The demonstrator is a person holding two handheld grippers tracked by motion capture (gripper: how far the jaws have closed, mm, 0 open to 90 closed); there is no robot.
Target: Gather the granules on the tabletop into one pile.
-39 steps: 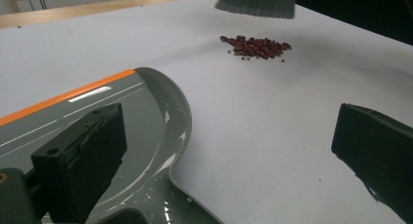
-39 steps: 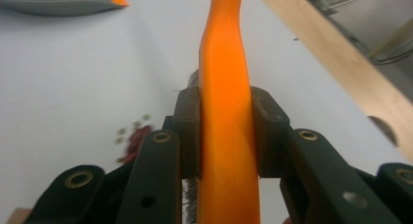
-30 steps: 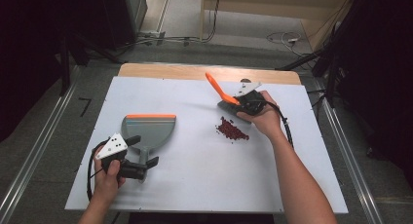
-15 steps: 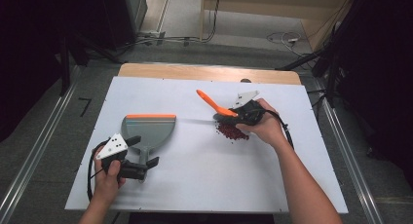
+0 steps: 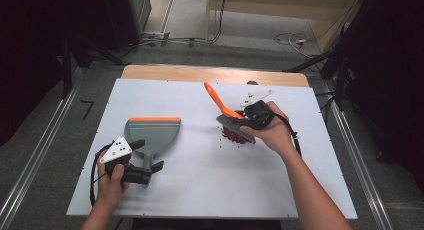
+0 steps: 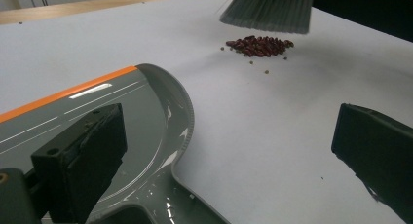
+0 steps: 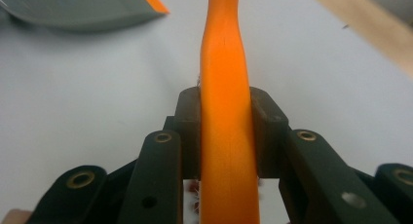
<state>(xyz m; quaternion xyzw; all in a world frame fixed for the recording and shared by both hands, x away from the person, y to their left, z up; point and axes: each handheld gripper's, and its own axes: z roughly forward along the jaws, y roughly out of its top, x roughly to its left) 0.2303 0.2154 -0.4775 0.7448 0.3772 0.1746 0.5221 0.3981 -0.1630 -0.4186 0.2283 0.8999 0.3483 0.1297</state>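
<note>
High view: one brush [image 5: 227, 112] is clamped in the right claw [image 5: 248, 116] above one bean pile [image 5: 236, 136]; one dustpan [image 5: 152, 134] lies on the worktop [image 5: 210, 190].

Left gripper view: the left claw [image 6: 229, 151] is spread open over the dustpan's handle.

Right gripper view: one orange handle [image 7: 225, 112] is gripped.

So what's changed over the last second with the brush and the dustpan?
The right gripper, shut on the brush handle, swung its orange handle from up-left to flatter left, then back up, bristles staying by the beans. The left gripper and dustpan stayed put; the beans remain unswept.
</note>
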